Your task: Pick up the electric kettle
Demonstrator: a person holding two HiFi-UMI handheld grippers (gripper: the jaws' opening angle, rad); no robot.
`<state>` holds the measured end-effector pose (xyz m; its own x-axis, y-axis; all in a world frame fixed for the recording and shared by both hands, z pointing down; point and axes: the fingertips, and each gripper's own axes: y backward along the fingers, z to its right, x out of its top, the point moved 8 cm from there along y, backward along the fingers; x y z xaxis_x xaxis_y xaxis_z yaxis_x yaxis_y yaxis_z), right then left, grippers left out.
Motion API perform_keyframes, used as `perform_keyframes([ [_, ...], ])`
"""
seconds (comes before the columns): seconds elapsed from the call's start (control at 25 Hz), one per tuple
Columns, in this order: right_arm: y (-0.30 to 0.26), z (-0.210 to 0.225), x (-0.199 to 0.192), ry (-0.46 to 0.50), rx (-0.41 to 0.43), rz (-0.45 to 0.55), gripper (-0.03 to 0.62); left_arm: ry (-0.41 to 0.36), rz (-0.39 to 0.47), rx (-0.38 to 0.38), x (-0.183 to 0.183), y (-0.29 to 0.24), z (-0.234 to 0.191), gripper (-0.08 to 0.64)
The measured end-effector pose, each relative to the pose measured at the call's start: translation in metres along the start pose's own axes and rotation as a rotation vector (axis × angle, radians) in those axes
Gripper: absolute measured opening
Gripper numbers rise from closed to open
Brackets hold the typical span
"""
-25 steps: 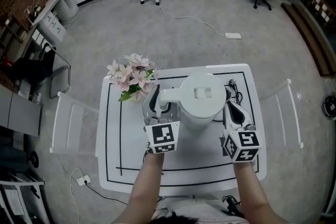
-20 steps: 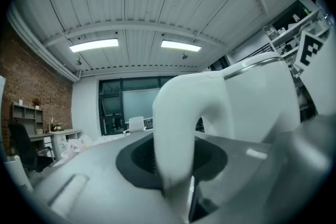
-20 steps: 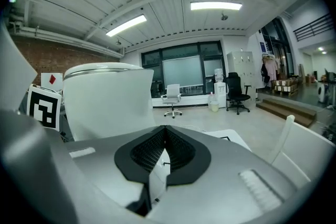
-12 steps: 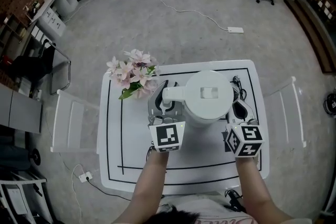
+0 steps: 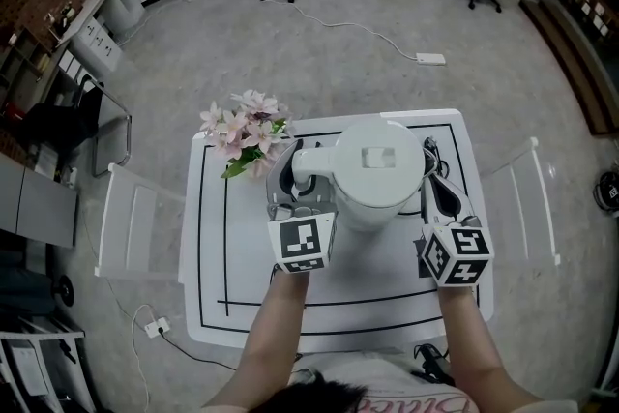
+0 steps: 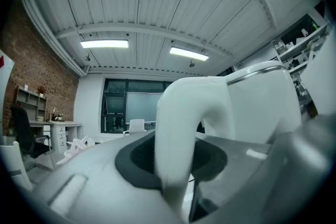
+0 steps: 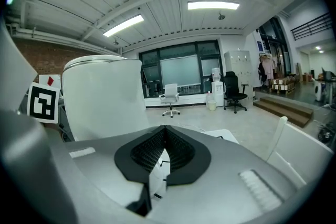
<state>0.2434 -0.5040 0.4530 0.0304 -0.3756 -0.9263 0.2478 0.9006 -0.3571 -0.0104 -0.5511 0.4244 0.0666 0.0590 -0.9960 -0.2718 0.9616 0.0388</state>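
The white electric kettle [image 5: 377, 171] is over the middle of the white table [image 5: 387, 295], its handle [image 5: 308, 162] pointing left. My left gripper [image 5: 298, 181] is shut on that handle; in the left gripper view the curved white handle [image 6: 178, 134] fills the gap between the jaws, with the kettle body [image 6: 262, 97] to the right. My right gripper [image 5: 435, 195] sits just right of the kettle, apart from it. Its jaws are shut with nothing between them [image 7: 164, 136], and the kettle's side [image 7: 105, 97] rises to the left.
A bunch of pink flowers [image 5: 242, 135] stands at the table's back left corner, close to the handle. A dark cable [image 5: 431, 153] lies behind the right gripper. White chairs [image 5: 135, 227] [image 5: 527, 198] flank the table. A power strip [image 5: 431, 59] lies on the floor beyond.
The left gripper has stayed closed on the handle, and the kettle looks slightly larger and nearer the camera. The right gripper has stayed beside the kettle's right side.
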Motion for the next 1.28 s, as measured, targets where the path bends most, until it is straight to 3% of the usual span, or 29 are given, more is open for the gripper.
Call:
perform_keyframes([
  [0.48, 0.058, -0.021, 0.048, 0.079, 0.028, 0.108, 0.024, -0.034, 0.055, -0.012, 0.068, 0.038, 0.002, 0.095],
  [0.72, 0.095, -0.038, 0.068, 0.164, 0.041, 0.181, 0.024, -0.065, 0.077, -0.030, 0.105, 0.065, 0.013, 0.095],
  [1.04, 0.141, -0.052, 0.078, 0.178, 0.069, 0.235, 0.025, 0.018, 0.053, 0.026, 0.137, 0.109, 0.015, 0.096],
  [1.28, 0.166, -0.068, 0.084, 0.214, 0.101, 0.273, 0.025, 0.033, 0.065, 0.062, 0.153, 0.137, 0.013, 0.096],
])
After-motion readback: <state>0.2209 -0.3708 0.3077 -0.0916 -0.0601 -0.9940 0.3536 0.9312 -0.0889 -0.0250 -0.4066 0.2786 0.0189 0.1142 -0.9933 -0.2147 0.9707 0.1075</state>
